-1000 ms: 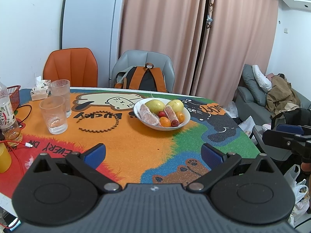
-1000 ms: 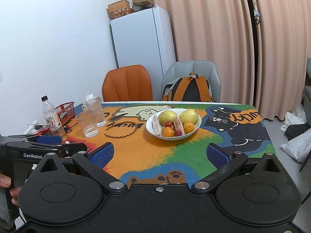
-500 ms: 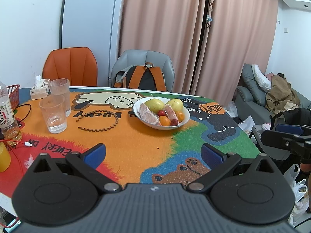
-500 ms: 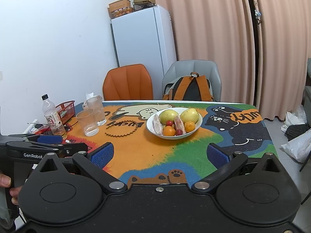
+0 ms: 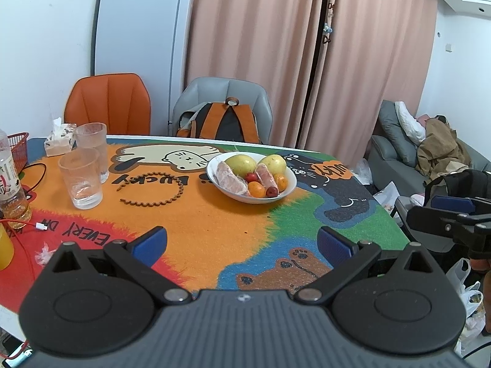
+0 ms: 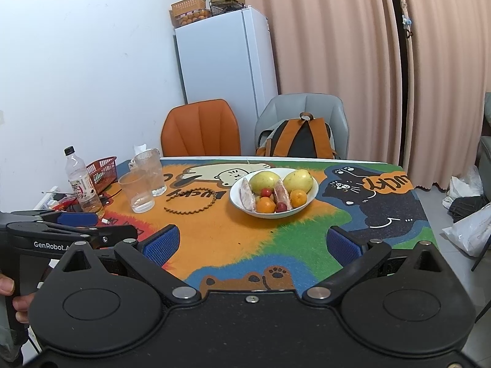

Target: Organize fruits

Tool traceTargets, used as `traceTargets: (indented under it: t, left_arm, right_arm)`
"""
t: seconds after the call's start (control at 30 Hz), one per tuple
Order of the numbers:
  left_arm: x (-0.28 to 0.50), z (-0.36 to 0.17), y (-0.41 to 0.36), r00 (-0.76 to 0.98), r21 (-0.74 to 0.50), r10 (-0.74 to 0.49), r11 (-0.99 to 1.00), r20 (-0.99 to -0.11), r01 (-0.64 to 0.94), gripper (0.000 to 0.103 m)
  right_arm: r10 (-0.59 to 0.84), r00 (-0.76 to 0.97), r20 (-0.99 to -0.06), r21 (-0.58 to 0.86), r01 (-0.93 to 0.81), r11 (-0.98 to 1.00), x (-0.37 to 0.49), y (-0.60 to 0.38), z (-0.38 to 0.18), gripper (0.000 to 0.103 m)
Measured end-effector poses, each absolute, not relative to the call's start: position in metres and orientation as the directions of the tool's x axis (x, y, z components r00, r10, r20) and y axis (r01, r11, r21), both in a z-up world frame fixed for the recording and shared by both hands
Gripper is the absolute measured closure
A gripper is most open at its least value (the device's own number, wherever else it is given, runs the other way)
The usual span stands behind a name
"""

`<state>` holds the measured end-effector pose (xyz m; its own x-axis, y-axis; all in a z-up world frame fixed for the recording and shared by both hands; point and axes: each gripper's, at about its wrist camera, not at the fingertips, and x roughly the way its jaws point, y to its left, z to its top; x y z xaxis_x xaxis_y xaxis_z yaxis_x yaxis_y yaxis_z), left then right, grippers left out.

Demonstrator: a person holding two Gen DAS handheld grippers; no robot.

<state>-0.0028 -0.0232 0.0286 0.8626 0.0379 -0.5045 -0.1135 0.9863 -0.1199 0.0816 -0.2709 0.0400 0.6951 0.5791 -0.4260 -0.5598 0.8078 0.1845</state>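
Note:
A white bowl (image 5: 284, 194) (image 6: 308, 202) sits mid-table on a colourful cartoon mat (image 5: 208, 220) (image 6: 233, 236). It holds two yellow-green pears (image 5: 241, 164) (image 6: 264, 181), two pink pomelo wedges (image 5: 230, 179) (image 6: 247, 194), small oranges (image 5: 256, 189) (image 6: 265, 205) and red cherry tomatoes (image 5: 271, 191) (image 6: 280, 207). My left gripper (image 5: 242, 243) hovers open over the near table edge, well short of the bowl, with nothing between its blue pads. My right gripper (image 6: 251, 245) stands open too, equally far back and empty.
Two clear glasses (image 5: 81, 178) (image 6: 138, 191), a brown beaded ring (image 5: 150, 191), a bottle (image 6: 81, 184), a red basket (image 6: 102, 171) and a tissue pack (image 5: 58, 142) crowd the left side. An orange chair (image 6: 201, 128) and a grey chair with a backpack (image 6: 299, 139) stand behind. A sofa (image 5: 408, 144) is right.
Both grippers have drifted slightly; the bowl sits a touch lower and nearer in the views. Jaws stay open and nothing was picked up.

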Motion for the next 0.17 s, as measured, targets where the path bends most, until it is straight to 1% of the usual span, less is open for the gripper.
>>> traceTargets:
  t: [0.17]
  left_arm:
    - [-0.0031,0.0280,-0.0255,0.865,-0.118,0.035,0.987,-0.501,-0.109,0.000]
  right_arm:
    - [0.580,0.695,-0.425,0.182,-0.562,0.807,0.0813,-0.2712,0.0400,0.000]
